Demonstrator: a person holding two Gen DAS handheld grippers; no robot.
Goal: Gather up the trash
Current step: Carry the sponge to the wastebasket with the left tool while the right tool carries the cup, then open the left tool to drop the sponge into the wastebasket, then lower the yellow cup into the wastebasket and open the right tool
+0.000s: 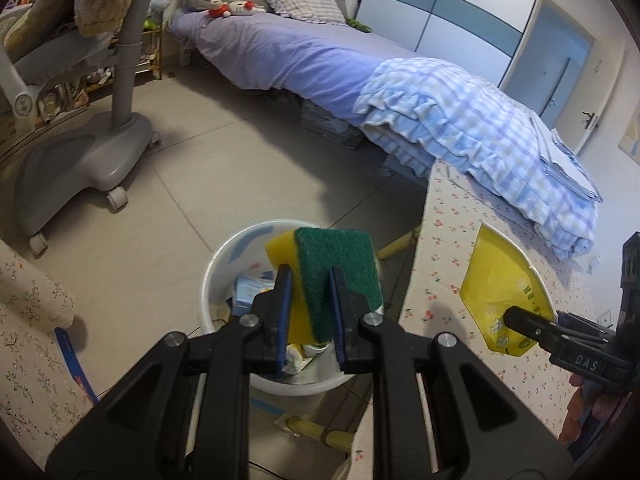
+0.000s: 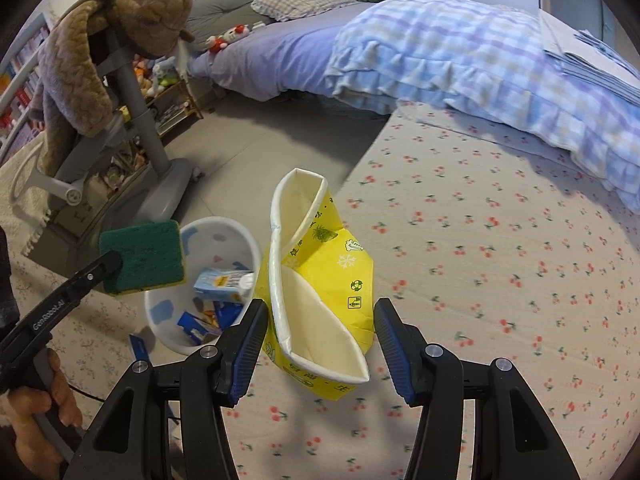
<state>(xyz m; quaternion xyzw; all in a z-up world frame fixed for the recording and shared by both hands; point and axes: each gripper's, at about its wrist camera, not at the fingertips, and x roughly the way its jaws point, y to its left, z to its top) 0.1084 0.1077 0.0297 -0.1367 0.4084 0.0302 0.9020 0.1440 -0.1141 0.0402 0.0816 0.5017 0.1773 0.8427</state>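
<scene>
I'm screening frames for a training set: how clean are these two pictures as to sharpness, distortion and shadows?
Left wrist view: sharp on the sponge and bucket; fisheye bends the bed, corners black. Right wrist view: crushed yellow cup crisp, soft shadow on the cherry-print sheet; no glare.

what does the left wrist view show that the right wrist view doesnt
Only the left wrist view shows the yellow side of the sponge squeezed between the left tool, a wardrobe and a door.

Only the right wrist view shows the inside of the crushed yellow paper bowl in the right tool, a blue-and-white carton in the bin, and bookshelves.

Both show the white bin, sponge, bowl, cherry-print cover, bed with the checked quilt and grey chair base.
</scene>
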